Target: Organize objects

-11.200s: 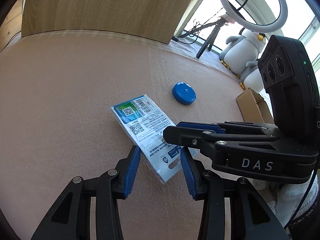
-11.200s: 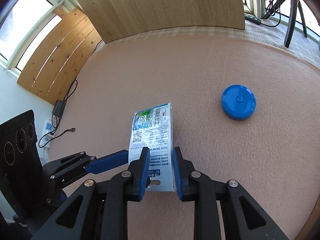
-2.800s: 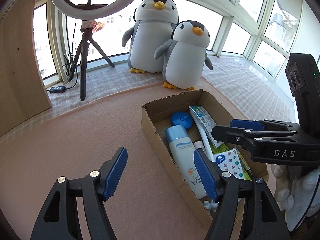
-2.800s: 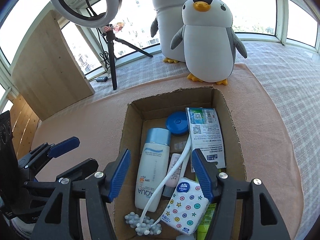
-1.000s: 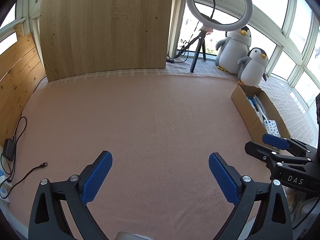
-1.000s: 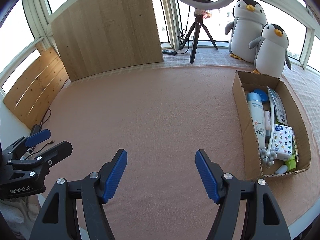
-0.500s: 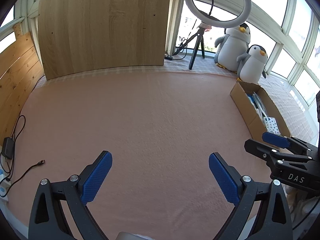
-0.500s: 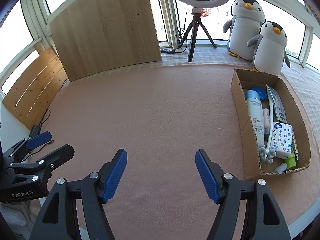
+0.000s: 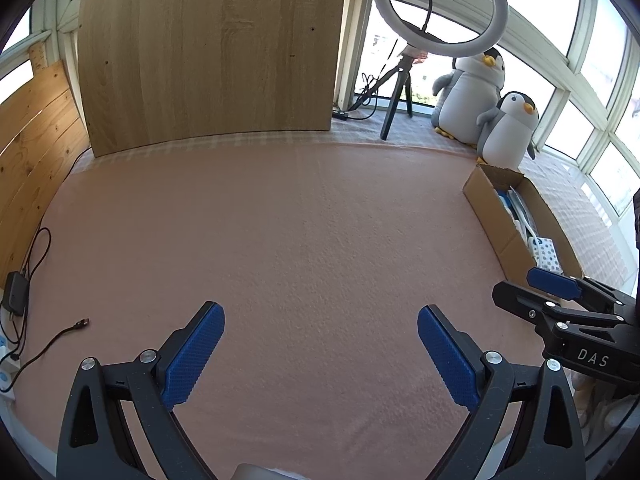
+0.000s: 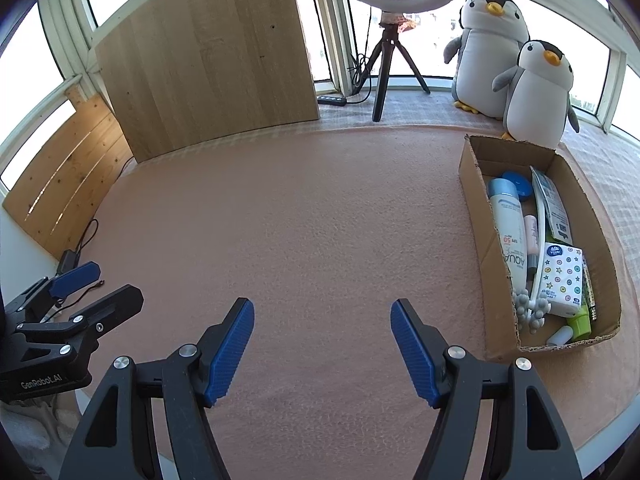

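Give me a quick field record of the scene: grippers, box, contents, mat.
left gripper: open, empty, above the mat
right gripper: open, empty, above the mat
box: cardboard, open top, at the mat's right edge, in front of the penguins
box contents: white bottle, blue disc, packet, tissue pack, green tube, some smaller items I cannot identify
mat: pink, no loose objects on it in either view
task status: appears done, everything seems boxed

right gripper point(image 10: 322, 344) jaws wide, empty, above pink mat point(image 10: 304, 216) | cardboard box point(image 10: 476, 216) at right, full: sunscreen bottle point(image 10: 509, 228), tissue pack point(image 10: 562, 278)
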A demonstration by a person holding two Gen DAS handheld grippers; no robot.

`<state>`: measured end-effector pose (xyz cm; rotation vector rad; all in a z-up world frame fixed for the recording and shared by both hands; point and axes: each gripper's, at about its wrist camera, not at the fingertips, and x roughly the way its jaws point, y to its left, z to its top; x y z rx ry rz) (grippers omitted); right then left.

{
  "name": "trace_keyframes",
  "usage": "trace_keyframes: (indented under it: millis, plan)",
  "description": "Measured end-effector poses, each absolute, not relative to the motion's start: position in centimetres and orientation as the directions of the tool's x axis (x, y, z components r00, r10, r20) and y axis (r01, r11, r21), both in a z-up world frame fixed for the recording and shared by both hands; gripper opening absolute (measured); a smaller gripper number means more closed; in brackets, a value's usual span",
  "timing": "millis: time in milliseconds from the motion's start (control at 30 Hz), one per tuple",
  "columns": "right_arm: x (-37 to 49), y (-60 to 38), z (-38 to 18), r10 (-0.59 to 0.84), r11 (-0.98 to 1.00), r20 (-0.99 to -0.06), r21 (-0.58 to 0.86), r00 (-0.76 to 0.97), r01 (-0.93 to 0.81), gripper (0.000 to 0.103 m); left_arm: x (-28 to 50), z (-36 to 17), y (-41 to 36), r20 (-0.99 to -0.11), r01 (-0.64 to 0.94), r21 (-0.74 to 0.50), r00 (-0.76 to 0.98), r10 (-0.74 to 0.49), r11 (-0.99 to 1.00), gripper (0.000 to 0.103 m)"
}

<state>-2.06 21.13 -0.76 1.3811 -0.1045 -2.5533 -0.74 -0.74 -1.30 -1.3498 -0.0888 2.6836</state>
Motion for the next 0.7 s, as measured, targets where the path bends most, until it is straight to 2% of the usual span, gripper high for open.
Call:
trace_keyframes:
  millis: [700]
  plan:
    - [-1.92, 21.21, -0.82, -0.244, -0.969, -0.817, 0.185, -0.523, 0.163, 0.067, -0.65, -1.57, -0.21, -0.797, -0.095, -0.112, -0.586, 0.147, -0.989, 0.099]
